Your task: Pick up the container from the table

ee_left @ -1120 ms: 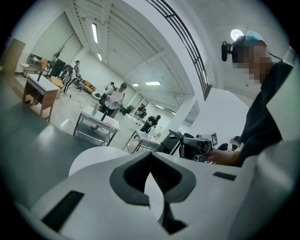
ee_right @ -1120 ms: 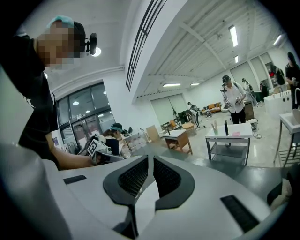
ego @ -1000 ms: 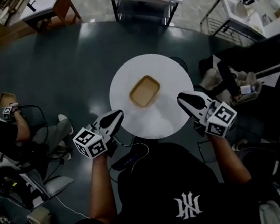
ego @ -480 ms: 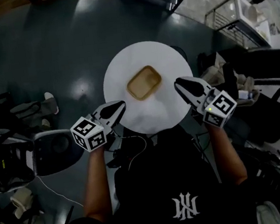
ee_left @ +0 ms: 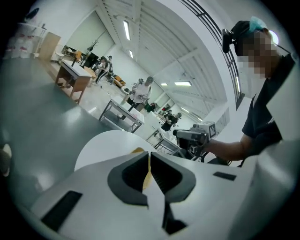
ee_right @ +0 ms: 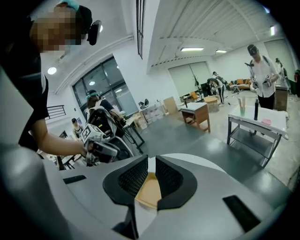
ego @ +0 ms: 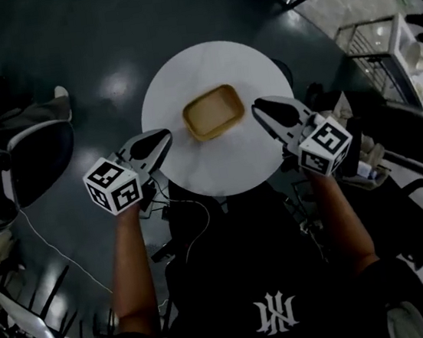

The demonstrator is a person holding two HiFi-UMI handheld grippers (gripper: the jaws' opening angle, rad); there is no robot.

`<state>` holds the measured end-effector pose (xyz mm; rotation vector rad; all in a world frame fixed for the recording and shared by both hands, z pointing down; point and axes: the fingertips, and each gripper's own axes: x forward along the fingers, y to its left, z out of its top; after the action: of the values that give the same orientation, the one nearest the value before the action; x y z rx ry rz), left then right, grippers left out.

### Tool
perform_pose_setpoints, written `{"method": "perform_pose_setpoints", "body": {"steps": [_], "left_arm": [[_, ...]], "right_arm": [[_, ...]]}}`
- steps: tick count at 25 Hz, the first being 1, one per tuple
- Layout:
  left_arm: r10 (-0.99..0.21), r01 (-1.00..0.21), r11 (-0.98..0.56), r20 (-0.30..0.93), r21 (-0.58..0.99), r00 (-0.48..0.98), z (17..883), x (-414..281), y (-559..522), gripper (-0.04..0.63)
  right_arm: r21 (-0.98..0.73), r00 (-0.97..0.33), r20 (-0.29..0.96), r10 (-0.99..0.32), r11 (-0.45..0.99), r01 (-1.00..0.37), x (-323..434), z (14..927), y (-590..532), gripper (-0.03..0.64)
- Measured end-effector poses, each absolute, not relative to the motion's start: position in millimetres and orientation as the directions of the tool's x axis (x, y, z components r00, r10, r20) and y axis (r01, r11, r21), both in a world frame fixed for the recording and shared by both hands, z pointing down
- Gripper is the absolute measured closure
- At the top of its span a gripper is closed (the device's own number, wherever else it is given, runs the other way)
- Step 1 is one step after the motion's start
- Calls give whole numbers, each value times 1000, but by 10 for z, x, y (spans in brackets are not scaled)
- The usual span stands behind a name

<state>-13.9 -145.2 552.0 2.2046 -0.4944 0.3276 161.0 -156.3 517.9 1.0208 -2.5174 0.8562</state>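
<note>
A shallow tan container (ego: 213,111) sits a little behind the middle of the round white table (ego: 226,162). My left gripper (ego: 164,135) hangs over the table's left edge, pointing at the container, jaws shut and empty. My right gripper (ego: 256,107) is just right of the container, apart from it, jaws together with only a thin slit and nothing held. In the left gripper view, the left gripper (ee_left: 150,157) shows a sliver of container (ee_left: 138,150) beyond its tips. In the right gripper view, the container (ee_right: 151,190) shows through the right gripper (ee_right: 152,161).
Office chairs (ego: 36,156) stand on the dark floor at the left, and cables (ego: 194,213) trail under the table's near edge. A wire cart (ego: 380,41) is at the upper right. Far-off desks (ee_right: 258,122) and a standing person (ee_right: 262,70) are across the hall.
Both grippers have dropped and come in toward the container, the right one farther, up beside its right end. The table now sits higher in the head view.
</note>
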Motion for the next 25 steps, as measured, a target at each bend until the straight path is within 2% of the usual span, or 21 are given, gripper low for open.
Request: {"method": "perform_pose_setpoints", "body": {"steps": [4,9,20,25], "left_arm": [[-290,-512,-528,423,677,858,5718,-215,-1592,591],[-300,-538,-478,447,694,843,5933,-141,-1549,574],[-278,-588,-328,520,739,808,6529,-13,-1354,522],[-257,-575,-261,519,775,815,6699,2,-1383,475]], "right_arm": [[-434,-731,496,-468,596,-676,1591,5500,-1693,563],[-463,-756,521,-396,613,-640,1606,5872,-1759,563],[-521,-753,578,-316,567,-638,1667,6580,-1748,527],[-572,-766,571,-295,527,-628,1587,6763,-1752,517]]}}
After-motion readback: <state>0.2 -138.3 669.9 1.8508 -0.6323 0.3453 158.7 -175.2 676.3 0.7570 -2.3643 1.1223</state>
